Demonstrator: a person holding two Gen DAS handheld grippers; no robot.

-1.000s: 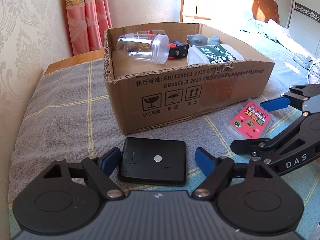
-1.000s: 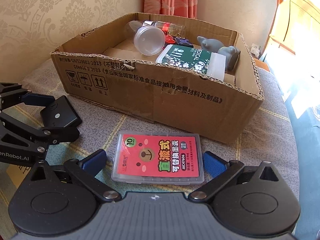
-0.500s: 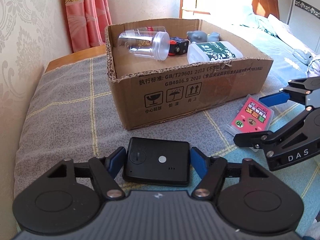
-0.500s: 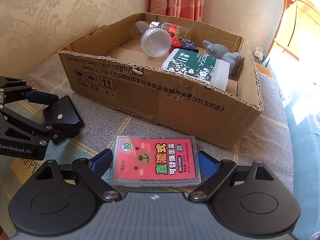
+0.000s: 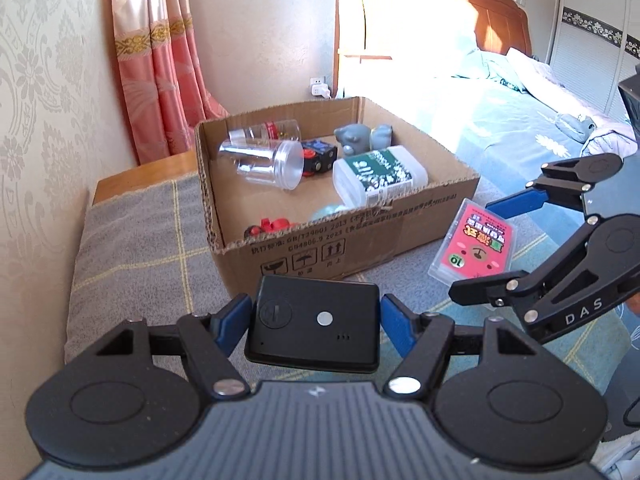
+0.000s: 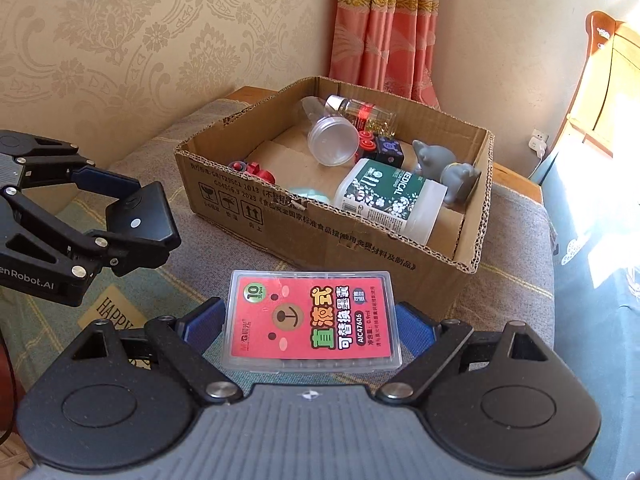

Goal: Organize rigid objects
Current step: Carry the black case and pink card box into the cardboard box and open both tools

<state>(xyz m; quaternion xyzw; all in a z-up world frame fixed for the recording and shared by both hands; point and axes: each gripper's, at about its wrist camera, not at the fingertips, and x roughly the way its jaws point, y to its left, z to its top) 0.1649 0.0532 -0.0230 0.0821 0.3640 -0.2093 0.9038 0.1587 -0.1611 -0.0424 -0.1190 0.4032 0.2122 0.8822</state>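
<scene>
- The black device [image 5: 314,324] sits clamped between the blue pads of the left gripper [image 5: 315,322], raised off the blanket [image 5: 132,240] just short of the cardboard box [image 5: 400,220].
- The red card case [image 6: 310,320] is pinched the same way in the right gripper [image 6: 311,326], also in the air.
- Step in hand: carrying both to the box; next, I judge, over the near wall and release.
- Count: two things held; in the box two clear jars [image 6: 334,140], one white bottle [image 6: 392,198], one grey figure [image 6: 444,168], and some smaller bits.
</scene>
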